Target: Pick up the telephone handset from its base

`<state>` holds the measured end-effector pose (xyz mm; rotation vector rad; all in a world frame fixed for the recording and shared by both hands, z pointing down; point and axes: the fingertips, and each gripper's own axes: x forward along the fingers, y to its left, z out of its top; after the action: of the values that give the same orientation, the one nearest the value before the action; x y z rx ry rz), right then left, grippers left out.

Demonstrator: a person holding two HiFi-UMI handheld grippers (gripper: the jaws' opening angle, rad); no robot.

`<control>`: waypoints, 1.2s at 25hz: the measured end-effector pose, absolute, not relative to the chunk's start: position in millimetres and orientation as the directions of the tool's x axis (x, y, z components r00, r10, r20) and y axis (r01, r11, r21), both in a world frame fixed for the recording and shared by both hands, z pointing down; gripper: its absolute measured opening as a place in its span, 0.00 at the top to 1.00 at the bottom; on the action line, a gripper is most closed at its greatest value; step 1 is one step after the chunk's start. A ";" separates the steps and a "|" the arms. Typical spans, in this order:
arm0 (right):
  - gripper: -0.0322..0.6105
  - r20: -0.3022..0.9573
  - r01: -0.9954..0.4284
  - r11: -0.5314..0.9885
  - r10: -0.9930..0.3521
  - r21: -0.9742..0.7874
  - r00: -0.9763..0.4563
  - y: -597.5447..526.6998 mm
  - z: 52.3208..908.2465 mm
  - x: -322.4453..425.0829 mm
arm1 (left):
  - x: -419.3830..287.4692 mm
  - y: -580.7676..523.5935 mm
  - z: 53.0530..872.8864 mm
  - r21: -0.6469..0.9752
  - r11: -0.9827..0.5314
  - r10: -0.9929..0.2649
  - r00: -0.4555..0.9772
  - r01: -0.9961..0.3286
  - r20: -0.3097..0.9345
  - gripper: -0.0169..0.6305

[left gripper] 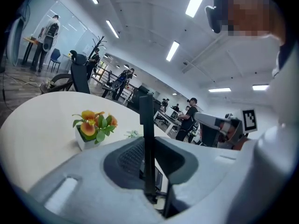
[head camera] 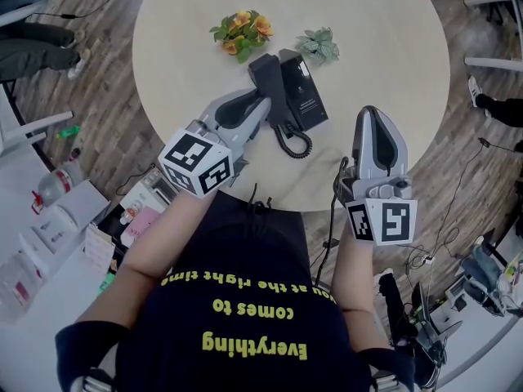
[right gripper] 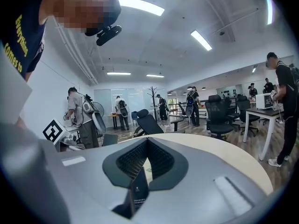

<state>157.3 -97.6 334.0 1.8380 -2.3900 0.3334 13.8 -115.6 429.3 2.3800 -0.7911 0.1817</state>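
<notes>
A black telephone base (head camera: pixel 304 96) sits near the middle of the round table (head camera: pixel 384 47). The black handset (head camera: pixel 265 76) lies along the base's left side, and a coiled cord (head camera: pixel 292 141) hangs from its near end. My left gripper (head camera: pixel 263 109) is shut on the lower part of the handset. In the left gripper view the handset (left gripper: pixel 146 115) stands edge-on as a thin dark bar, squeezed between the two jaws of the left gripper (left gripper: pixel 150 141). My right gripper (head camera: pixel 370 111) is shut with nothing in it, right of the base over the table's near edge. In the right gripper view its jaws (right gripper: pixel 147 141) meet at the tips.
A small pot of orange flowers (head camera: pixel 243 33) and a green plant (head camera: pixel 319 46) stand just beyond the phone. The table's near edge runs under both grippers. Around it are wooden floor, office chairs, desks and several people (right gripper: pixel 81 113).
</notes>
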 end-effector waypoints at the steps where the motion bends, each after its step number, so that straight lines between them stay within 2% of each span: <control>1: 0.93 0.213 -0.965 0.243 -0.942 -0.103 -0.260 -96.2 330.3 156.9 | 11.2 -117.2 421.3 0.510 -0.635 -0.504 0.812 -0.579 0.294 0.86; 16: 0.93 0.093 -0.976 0.218 -0.971 -0.016 -0.218 -77.9 264.4 156.8 | -40.0 -136.8 308.0 0.401 -0.695 -0.614 0.783 -0.597 0.101 0.86; 30: 0.93 -0.055 -0.982 0.182 -0.981 0.045 -0.184 -63.4 192.3 157.0 | -82.8 -131.8 212.0 0.256 -0.701 -0.697 0.715 -0.666 -0.050 0.86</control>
<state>157.0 -63.4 192.3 2.0153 -2.4249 -0.1107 -82.8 -131.8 212.0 2.7020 -1.0889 -0.2105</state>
